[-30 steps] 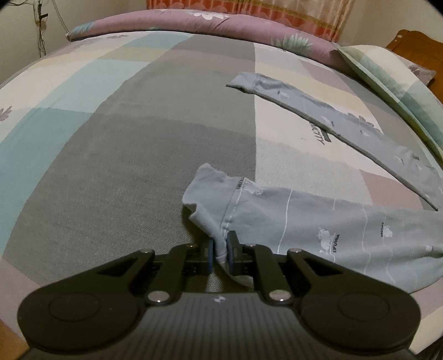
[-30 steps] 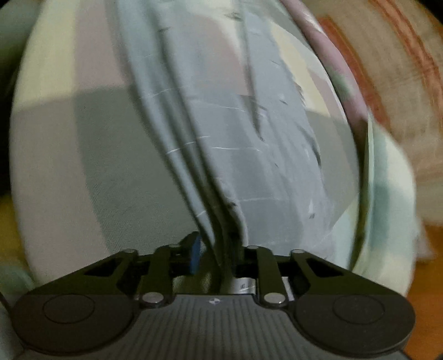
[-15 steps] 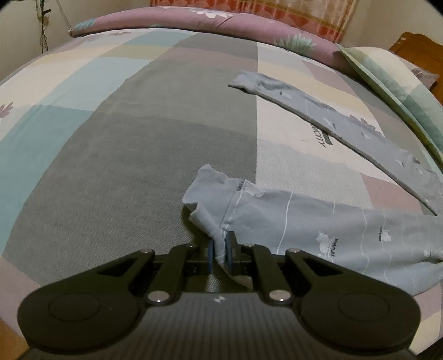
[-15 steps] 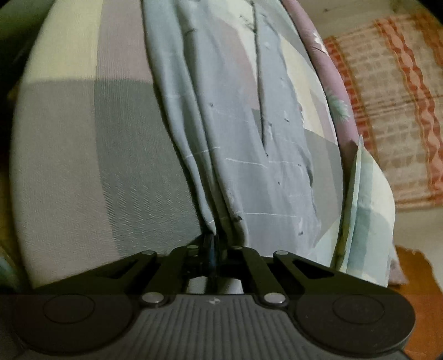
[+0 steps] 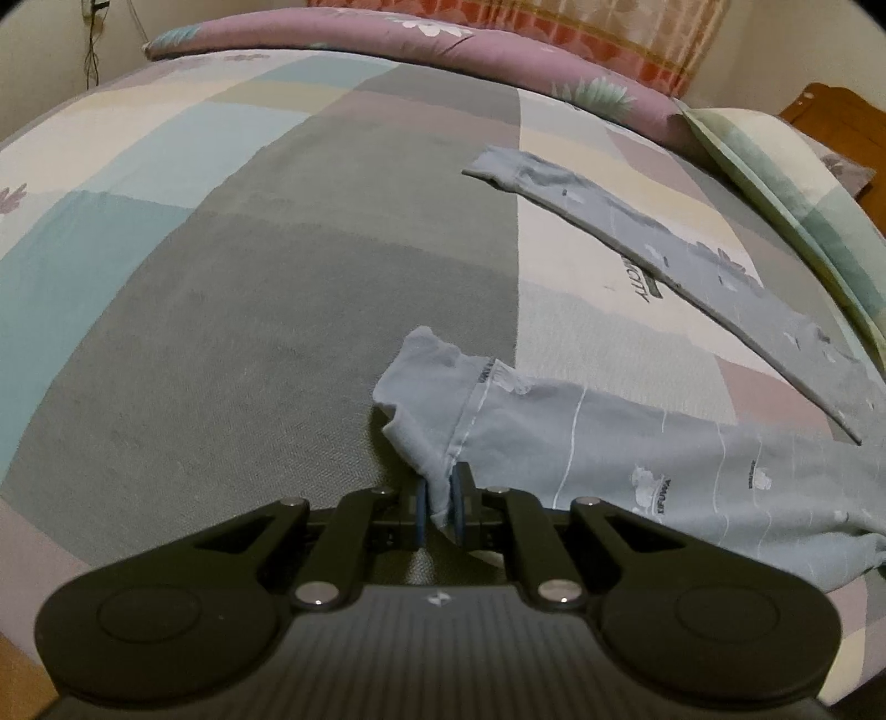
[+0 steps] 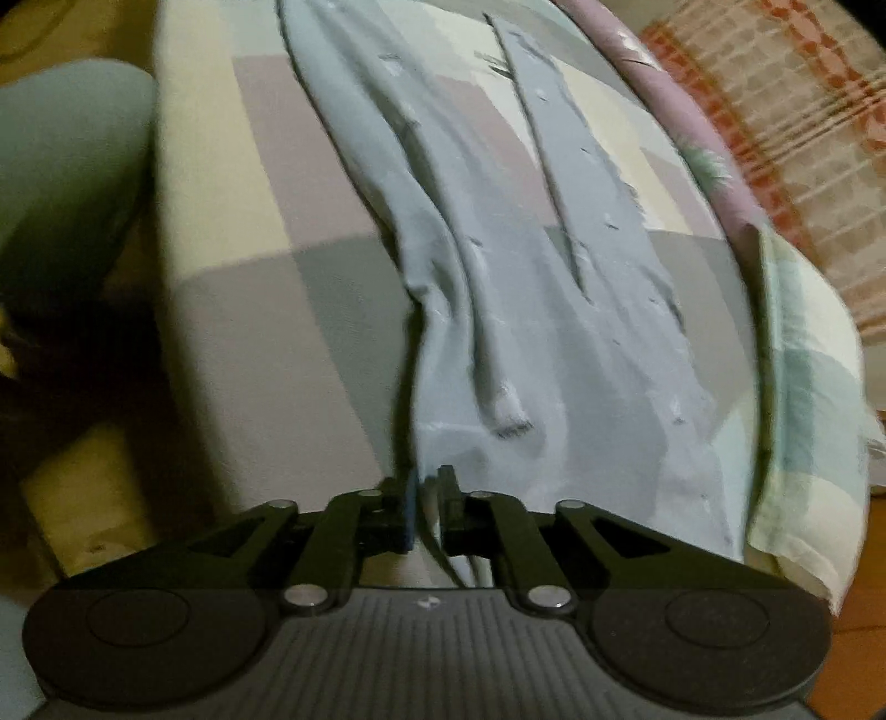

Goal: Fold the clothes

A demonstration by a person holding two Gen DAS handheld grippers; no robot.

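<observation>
A pair of light grey-blue printed trousers lies spread on the patchwork bed. My left gripper is shut on the cuff of the near leg, which bunches up just ahead of the fingers. The far leg lies flat across the bed toward the pillow. In the right wrist view the trousers run away from me with long folds. My right gripper is shut on the fabric edge at the waist end.
The bed cover is patchwork in grey, teal, cream and mauve. A mauve bolster lies along the far edge and a green checked pillow at the far right. A wooden headboard stands behind it.
My right gripper has closed on the trousers' edge and lifted it, pulling the fabric into tighter folds. My left gripper keeps its hold on the cuff and has barely moved.
</observation>
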